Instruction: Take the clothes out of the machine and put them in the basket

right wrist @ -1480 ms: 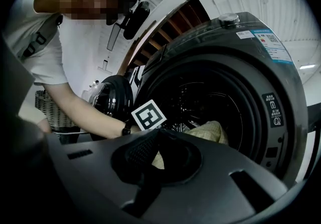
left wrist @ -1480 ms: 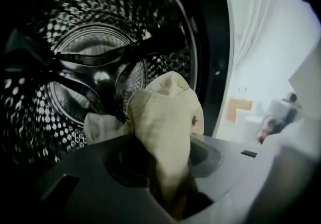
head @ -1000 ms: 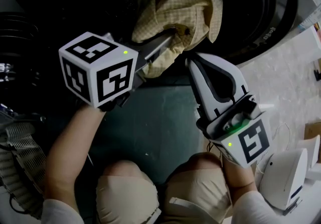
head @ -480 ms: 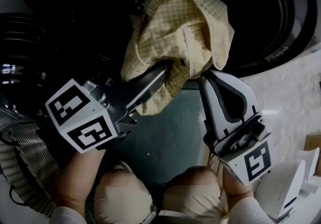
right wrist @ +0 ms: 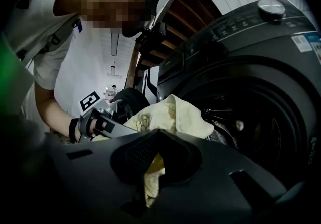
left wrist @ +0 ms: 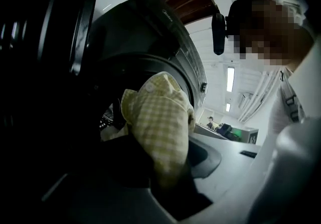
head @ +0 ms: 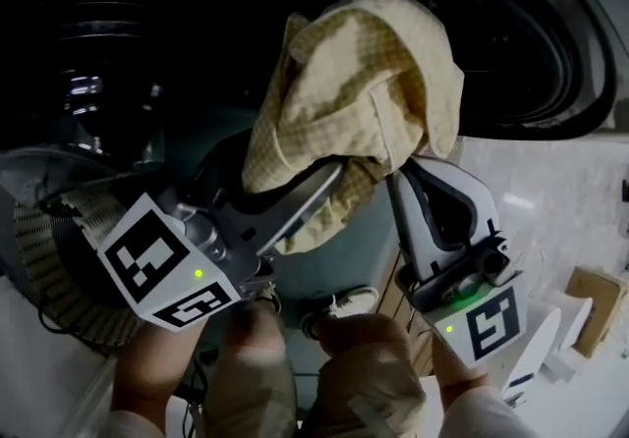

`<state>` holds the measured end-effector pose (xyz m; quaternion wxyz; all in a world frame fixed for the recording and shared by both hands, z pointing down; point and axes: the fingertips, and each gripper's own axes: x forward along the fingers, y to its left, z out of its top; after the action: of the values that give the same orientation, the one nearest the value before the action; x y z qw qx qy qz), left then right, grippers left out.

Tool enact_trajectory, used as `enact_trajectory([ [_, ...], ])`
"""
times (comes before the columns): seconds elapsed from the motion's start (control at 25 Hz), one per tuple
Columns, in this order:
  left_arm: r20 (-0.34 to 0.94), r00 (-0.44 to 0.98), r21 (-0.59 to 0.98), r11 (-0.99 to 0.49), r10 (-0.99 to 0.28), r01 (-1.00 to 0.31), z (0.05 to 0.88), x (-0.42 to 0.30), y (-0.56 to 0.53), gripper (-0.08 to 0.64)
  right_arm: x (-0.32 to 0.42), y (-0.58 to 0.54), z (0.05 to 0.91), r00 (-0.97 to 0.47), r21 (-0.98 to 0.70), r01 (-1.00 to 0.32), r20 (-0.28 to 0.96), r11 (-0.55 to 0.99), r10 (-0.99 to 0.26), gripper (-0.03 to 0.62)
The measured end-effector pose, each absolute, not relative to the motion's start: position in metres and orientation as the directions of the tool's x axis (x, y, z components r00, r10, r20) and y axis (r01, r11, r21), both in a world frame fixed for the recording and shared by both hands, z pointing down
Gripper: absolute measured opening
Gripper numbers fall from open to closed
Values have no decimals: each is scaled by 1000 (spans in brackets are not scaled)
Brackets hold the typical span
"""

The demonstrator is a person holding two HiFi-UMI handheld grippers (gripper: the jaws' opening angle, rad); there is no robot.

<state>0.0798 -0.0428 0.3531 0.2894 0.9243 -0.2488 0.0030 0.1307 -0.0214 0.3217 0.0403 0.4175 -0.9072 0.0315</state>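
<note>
Carrying step, by the look of it: holding the yellow checked shirt (head: 364, 102) bunched in the air just outside the machine (head: 550, 82). Pinched at its lower folds by the left gripper (head: 334, 176), narrow on cloth, and by the right gripper (head: 401, 171) just beside, likewise closed on cloth. Thin, limp, crumpled weave; small white button. Next, probably: swinging over what looks like the ribbed basket (head: 44, 269) at lower left, then releasing both.

Yellow checked shirt (head: 366, 82), dark grey machine (right wrist: 251, 62)
</note>
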Motion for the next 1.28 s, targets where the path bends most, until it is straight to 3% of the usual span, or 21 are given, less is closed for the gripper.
enact_trajectory([
  [0.2,124,870,515,-719,-477,-467,350,76,-41,159,120,-19,315,-651,25,-751,138,660,-746,15],
  [0.36,54,885,485,-763,-462,-428,343,77,-47,160,124,-20,301,-593,119,-790,100,602,-799,15],
  [0.56,21,878,521,-744,-479,-418,356,93,-40,158,154,0,312,-546,81,-824,148,560,-825,15],
  [0.76,14,972,511,-834,-234,-208,416,178,-40,160,224,27,377,-269,23,-961,126,274,-955,15],
  [0.88,-1,936,512,-805,-351,-301,391,147,-42,160,209,28,355,-356,52,-928,169,369,-919,14],
  [1.28,-60,681,566,-587,-729,-579,297,-93,-69,160,33,-19,241,-582,51,-801,165,596,-796,15],
])
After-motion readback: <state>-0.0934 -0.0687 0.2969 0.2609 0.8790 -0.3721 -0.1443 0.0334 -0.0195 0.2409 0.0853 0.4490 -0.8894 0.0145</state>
